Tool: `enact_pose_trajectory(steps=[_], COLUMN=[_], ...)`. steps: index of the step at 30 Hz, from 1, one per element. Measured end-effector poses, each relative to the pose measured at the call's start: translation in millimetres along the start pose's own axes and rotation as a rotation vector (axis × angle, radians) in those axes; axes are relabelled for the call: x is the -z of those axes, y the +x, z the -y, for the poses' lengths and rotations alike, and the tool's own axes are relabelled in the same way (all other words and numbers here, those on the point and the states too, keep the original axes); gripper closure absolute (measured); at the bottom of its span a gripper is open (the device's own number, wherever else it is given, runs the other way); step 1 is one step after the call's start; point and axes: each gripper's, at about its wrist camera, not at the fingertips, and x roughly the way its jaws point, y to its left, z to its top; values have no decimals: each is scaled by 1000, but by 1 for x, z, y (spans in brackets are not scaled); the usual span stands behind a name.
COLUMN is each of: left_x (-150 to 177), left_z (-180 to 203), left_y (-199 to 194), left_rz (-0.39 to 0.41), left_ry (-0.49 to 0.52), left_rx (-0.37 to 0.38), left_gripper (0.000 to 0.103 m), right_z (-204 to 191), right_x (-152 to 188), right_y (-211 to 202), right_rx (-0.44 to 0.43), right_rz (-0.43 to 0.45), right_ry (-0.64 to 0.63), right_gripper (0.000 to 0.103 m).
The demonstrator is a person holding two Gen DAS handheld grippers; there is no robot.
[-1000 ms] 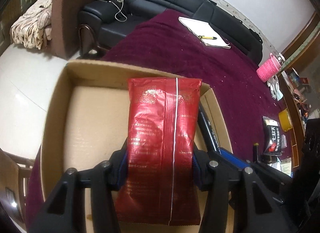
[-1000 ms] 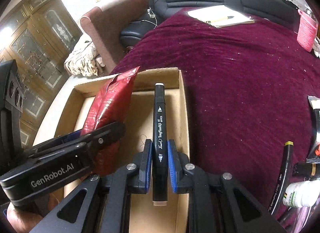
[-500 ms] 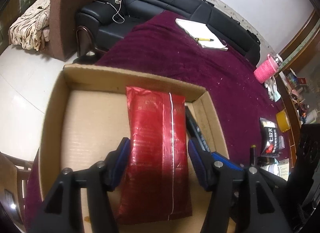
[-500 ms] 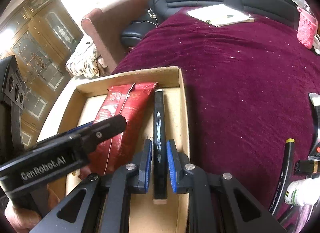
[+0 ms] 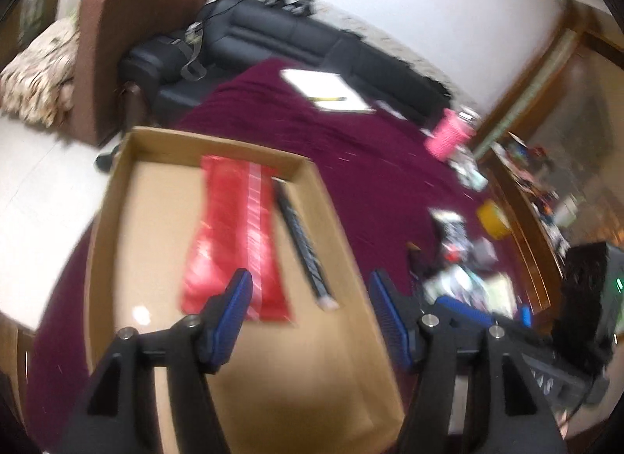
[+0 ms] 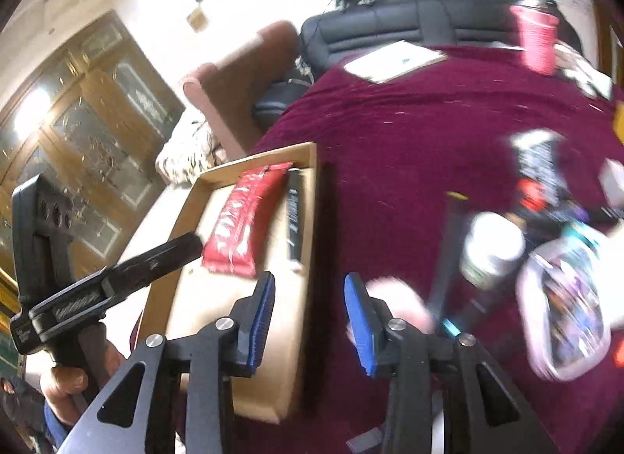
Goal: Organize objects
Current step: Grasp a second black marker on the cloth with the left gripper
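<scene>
A red foil packet [image 5: 234, 235] lies flat in the cardboard box [image 5: 117, 220], with a black marker [image 5: 304, 247] beside it along the box's right wall. My left gripper [image 5: 308, 298] is open and empty above the near half of the box. In the right wrist view the packet [image 6: 245, 220] and marker [image 6: 294, 220] lie in the box [image 6: 183, 216]. My right gripper [image 6: 308, 305] is open and empty over the box's right wall. Both views are motion-blurred.
The box sits on a maroon cloth [image 6: 409, 134]. To the right lie a black pen [image 6: 448, 243], a white bottle [image 6: 491, 247], a clear pouch [image 6: 561, 305] and several small items. A notepad [image 5: 327, 91], pink holder [image 5: 448, 134] and black sofa [image 5: 312, 40] are at the back.
Both grippers opened, letting go of the red packet and the marker, which now lie in the box. Both grippers pulled back and up, the right one swinging rightward.
</scene>
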Motion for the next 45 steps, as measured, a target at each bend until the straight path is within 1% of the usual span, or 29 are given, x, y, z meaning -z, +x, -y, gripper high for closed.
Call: enact_pose_trajectory(steps=[1,2,3,6,7,9,11,12,13,14,15,16,17,18,20,21,22,23,24,25,28,33,38,39,40,41,42,45], left_x=[10,24,36,65,78,91,109,115,118,118,116,112,109,107,104,104,103,104,102,99,96,96,99,101,102,103,104,107], left_z=[13,30,45,80,96,120,146,155,159,161,162,160,160,158,161,161,163,166,169,171,174,179,183,182,181,176,170,150], left_y=[-7,-15,-20,-24,-20,-12,-3,5,13,22,34,47,55,59,71,74,81,85,90,96,104,128,129,127,125,121,116,100], left_rz=[13,30,33,-1,-39,-93,-94,-103,-104,-111,-141,-188,-218,-237,-275,-298,-324,-327,-328,-332,-351,-380,-336,-319,-310,-308,-311,-310], left_ry=[41,102,156,273,311,371,474,517,531,531,522,501,494,494,528,542,553,558,569,576,580,598,610,613,608,586,556,482], left_rx=[25,51,76,183,236,272,298,278,243,206,187,190,193,197,192,194,209,204,172,159,170,115,91,67,52,51,62,84], left_gripper=[38,36,31,25,24,24,21,20,20,20,26,45,56,64,64,64,64,64,64,64,64,64,65,71,79,83,88,88], right_z=[11,21,27,62,70,91,108,114,121,126,128,128,125,125,115,110,106,102,97,96,98,98,88,85,82,79,75,63], right_x=[10,18,22,39,42,48,56,60,65,68,70,74,79,83,95,100,105,108,111,111,112,112,120,122,123,123,123,120], right_y=[-16,-28,-36,-72,-79,-101,-115,-120,-123,-123,-121,-119,-114,-112,-100,-96,-95,-93,-93,-93,-98,-97,-92,-91,-90,-89,-88,-85], right_rx=[3,17,28,60,70,108,134,135,138,141,140,133,128,125,112,108,115,123,129,129,113,114,114,116,122,128,133,147], right_rz=[24,36,40,72,77,120,148,155,160,157,146,126,99,78,11,-4,-7,-7,-4,1,22,16,-6,-7,-8,-11,-13,-21], right_ry=[9,17,24,81,90,124,153,166,180,189,186,169,141,120,48,18,-3,-24,-48,-60,-48,-32,-53,-67,-84,-103,-126,-223], right_gripper=[61,59,59,58,58,57,51,51,51,50,50,50,50,50,50,50,50,50,50,49,44,43,34,33,29,23,22,16])
